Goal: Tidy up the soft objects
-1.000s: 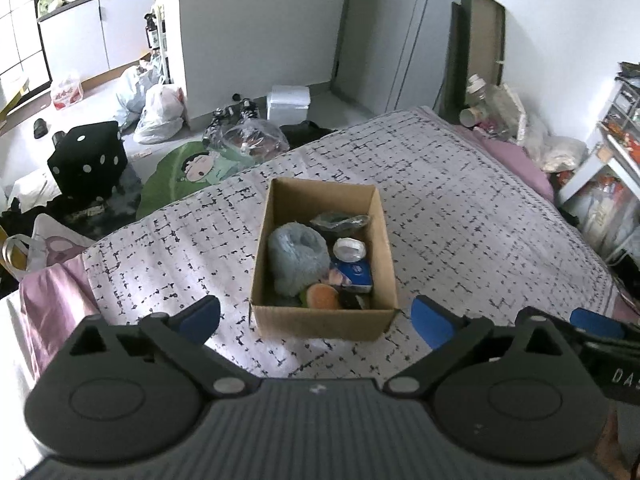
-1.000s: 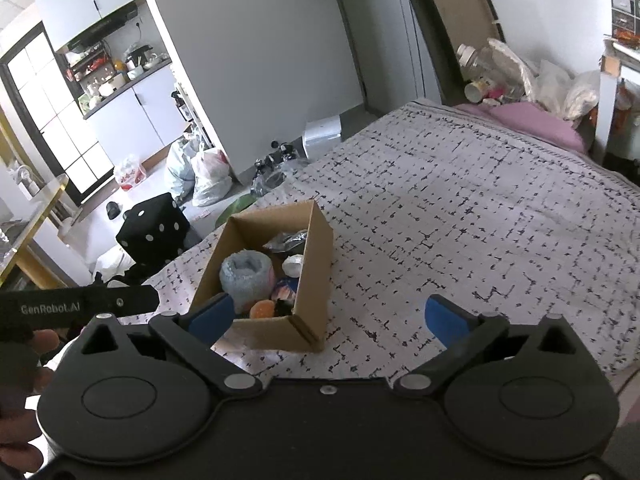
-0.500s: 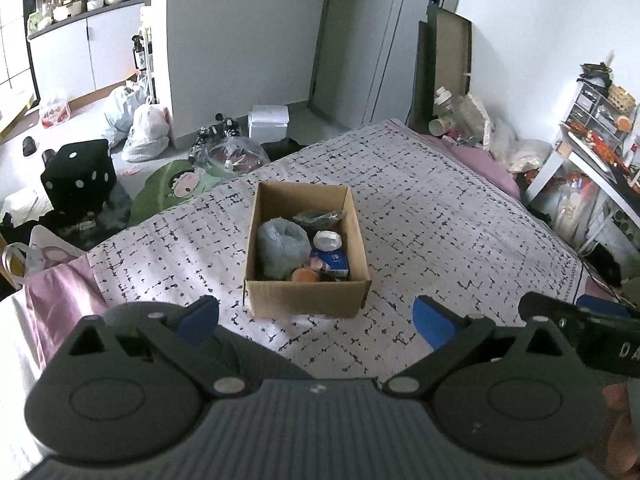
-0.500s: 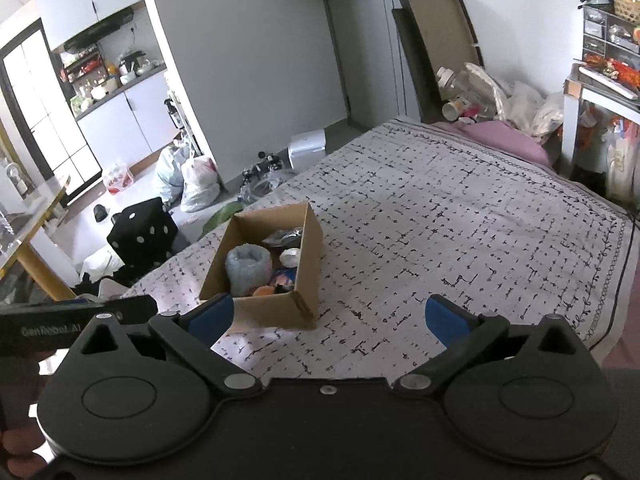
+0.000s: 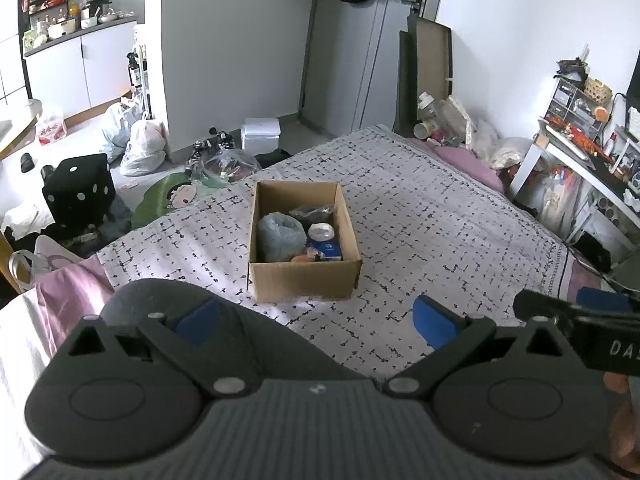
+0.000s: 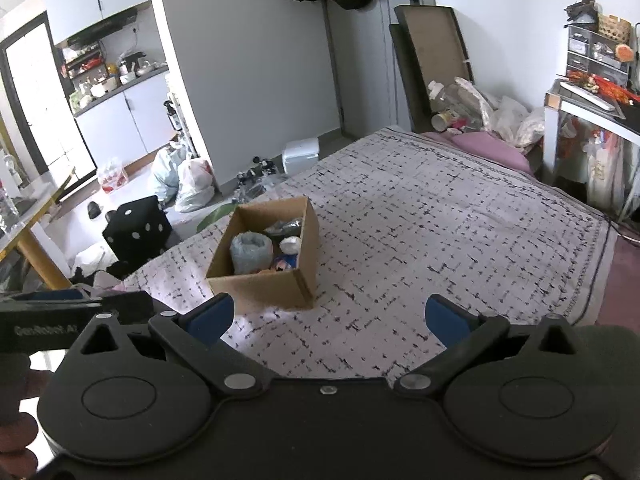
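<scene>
An open cardboard box (image 5: 304, 280) (image 6: 260, 286) stands on the patterned bedspread (image 5: 432, 224) (image 6: 440, 208). Inside it lie a grey-blue fluffy roll (image 5: 278, 234) (image 6: 250, 250), a white round item (image 5: 321, 232) (image 6: 290, 244), a blue packet (image 5: 326, 250), an orange soft piece (image 5: 299, 258) and a dark crinkled bag (image 5: 314, 213). My left gripper (image 5: 316, 320) is open and empty, held back from the box's near side. My right gripper (image 6: 328, 316) is open and empty, well short of the box and to its right.
A black dotted cube (image 5: 78, 190) (image 6: 136, 228) and plastic bags (image 5: 138, 144) sit on the floor left of the bed. A white bin (image 5: 260, 134) stands by the wall. Clutter and a pink pillow (image 6: 492, 148) lie at the bed's far end; a white desk (image 6: 588, 108) is at right.
Both grippers have pulled back and up from the box, which now looks smaller and farther. Both jaws stay open. The box contents have not moved.
</scene>
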`<state>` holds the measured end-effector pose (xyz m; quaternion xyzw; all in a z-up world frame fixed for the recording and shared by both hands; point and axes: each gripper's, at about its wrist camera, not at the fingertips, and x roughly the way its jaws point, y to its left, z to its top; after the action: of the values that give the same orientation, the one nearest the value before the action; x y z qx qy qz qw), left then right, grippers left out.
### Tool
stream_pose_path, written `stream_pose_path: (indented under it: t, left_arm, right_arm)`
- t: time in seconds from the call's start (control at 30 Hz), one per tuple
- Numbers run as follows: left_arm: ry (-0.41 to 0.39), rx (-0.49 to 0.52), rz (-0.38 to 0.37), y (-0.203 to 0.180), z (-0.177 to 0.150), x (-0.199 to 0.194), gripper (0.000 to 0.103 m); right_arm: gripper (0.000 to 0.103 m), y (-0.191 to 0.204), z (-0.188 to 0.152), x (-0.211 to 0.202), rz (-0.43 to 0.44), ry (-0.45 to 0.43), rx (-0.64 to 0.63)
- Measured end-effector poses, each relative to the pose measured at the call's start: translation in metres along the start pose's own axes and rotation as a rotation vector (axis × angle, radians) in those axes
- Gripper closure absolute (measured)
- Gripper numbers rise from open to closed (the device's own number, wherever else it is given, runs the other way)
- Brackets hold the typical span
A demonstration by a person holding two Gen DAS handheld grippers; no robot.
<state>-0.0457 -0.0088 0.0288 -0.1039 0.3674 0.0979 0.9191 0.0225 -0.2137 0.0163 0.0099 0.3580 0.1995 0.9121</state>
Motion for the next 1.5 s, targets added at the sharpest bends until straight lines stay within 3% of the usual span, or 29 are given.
stream_pose_path:
  t: [0.53,1.5]
  left_arm:
    - [-0.038,0.006,-0.002,0.001,-0.006,-0.022,0.001]
    - [-0.023,0.008,0.012,0.005,-0.002,-0.003,0.001]
  right_arm:
    - [0.000,0.009,-0.009,-0.016,-0.024,-0.034,-0.022]
    - [0.000,0.014,-0.004,-0.005,-0.021,-0.012,-0.034]
